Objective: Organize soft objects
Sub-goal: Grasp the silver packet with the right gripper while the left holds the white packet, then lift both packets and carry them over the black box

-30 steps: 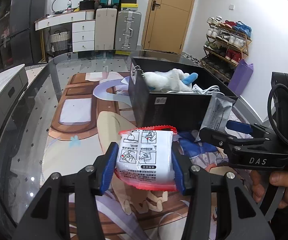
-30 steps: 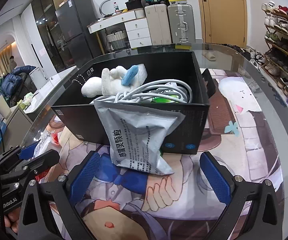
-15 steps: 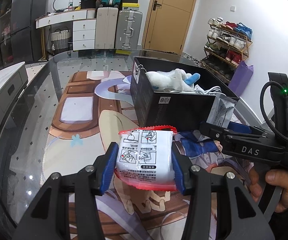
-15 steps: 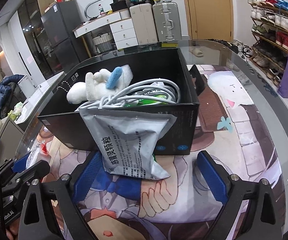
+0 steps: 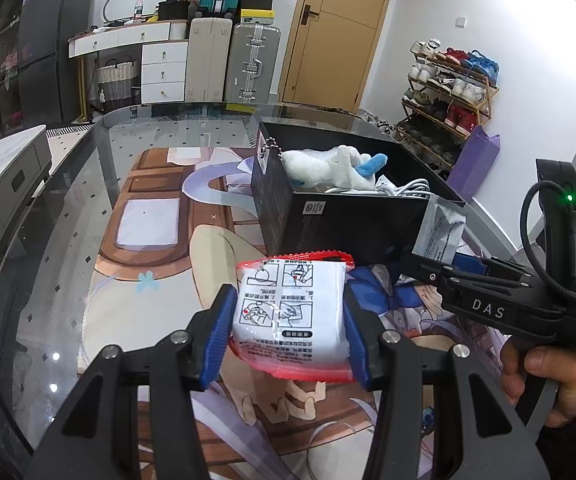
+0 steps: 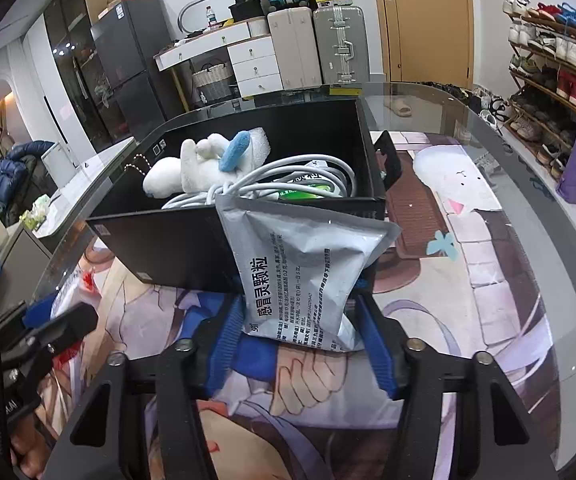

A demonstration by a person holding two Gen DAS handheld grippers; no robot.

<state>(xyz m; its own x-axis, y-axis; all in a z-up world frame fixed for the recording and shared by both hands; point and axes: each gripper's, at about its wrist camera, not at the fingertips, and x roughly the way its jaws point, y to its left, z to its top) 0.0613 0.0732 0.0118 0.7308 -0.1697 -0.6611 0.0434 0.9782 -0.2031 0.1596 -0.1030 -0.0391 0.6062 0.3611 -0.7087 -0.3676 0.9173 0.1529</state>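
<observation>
— What is held in the left gripper [image 5: 288, 334]?

— A white sachet with red crimped edges [image 5: 292, 312] is pinched between the blue pads [image 5: 219, 334], one pad pressed against each side. Printed instruction diagrams are seen on its face. It is held above the illustrated table mat [image 5: 156, 216], in front of the black box [image 5: 327, 220].

— And the right gripper [image 6: 301, 338]?

— Its jaws are closed onto the lower part of a grey foil pouch [image 6: 307, 272], on which dark Chinese characters are printed. The pouch is gripped near its bottom edge by the blue pads [image 6: 375, 344]; its upper part lies against the front wall of the black box, and its top edge is level with the rim. From the left wrist view the same pouch [image 5: 439, 228] is seen at the box's near right corner, above the right gripper's fingers.

— What is found inside the box?

— A white plush toy with a blue ear [image 6: 204, 164] is lying towards the left side, and a coiled white cable [image 6: 288, 178] is piled beside it. Something green is glimpsed under the cable; what it is cannot be told.

— Where is the box set?

— On the mat, which is laid on a glass-topped table [image 5: 68, 184].
</observation>
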